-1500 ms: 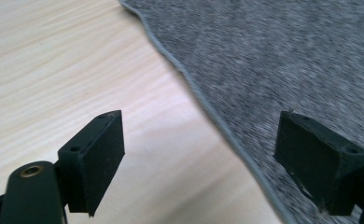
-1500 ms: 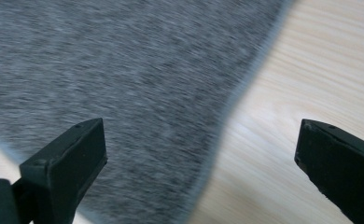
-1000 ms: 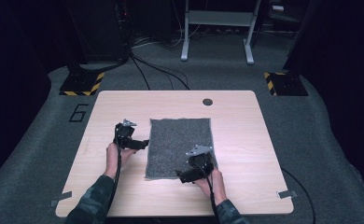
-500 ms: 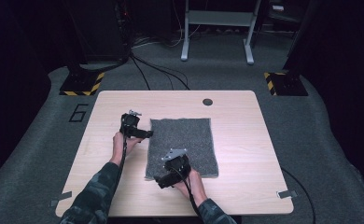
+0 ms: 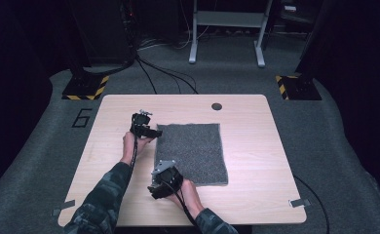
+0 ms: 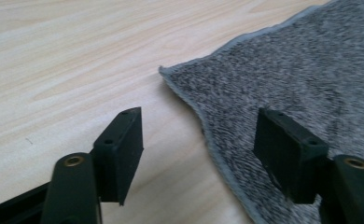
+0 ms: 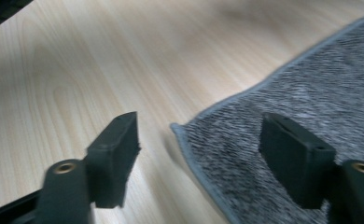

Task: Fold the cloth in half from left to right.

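Two hand-held grippers: the left hand-held gripper (image 5: 155, 132) sits at the far left corner of the grey cloth (image 5: 194, 152); the right hand-held gripper (image 5: 155, 189) sits at the near left corner.
Left jaws: apart, nothing between them yet; in the left gripper view one pad (image 6: 122, 149) hangs over bare wood and the other over the cloth (image 6: 292, 88), with the corner just ahead.
Right jaws: apart too, holding nothing; in the right gripper view they straddle the cloth (image 7: 306, 98) edge, the corner lying between and slightly beyond them.
Cloth position: flat on the middle of the bench (image 5: 256, 126), all four corners lying out, its hemmed left edge running from one gripper to the other.
Risk, missed pinch: the cloth lies thin and flat, so a jaw that closes too high would likely slide over the hem and catch nothing.
Risk, pushed fabric: a lower jaw that digs in ahead of the corner could shove the cloth to the right and bunch it instead of getting under it.
Risk, uneven lift: if one corner is caught and the other is not, I expect the cloth to skew or drag.
Risk, blur: the right gripper view is smeared, so its exact height above the wood is hard to judge.
Count, cloths: one.
Count, grippers: two, one per hand.
Count, benches: one, with one small dark round mark (image 5: 217, 106) near its far edge.
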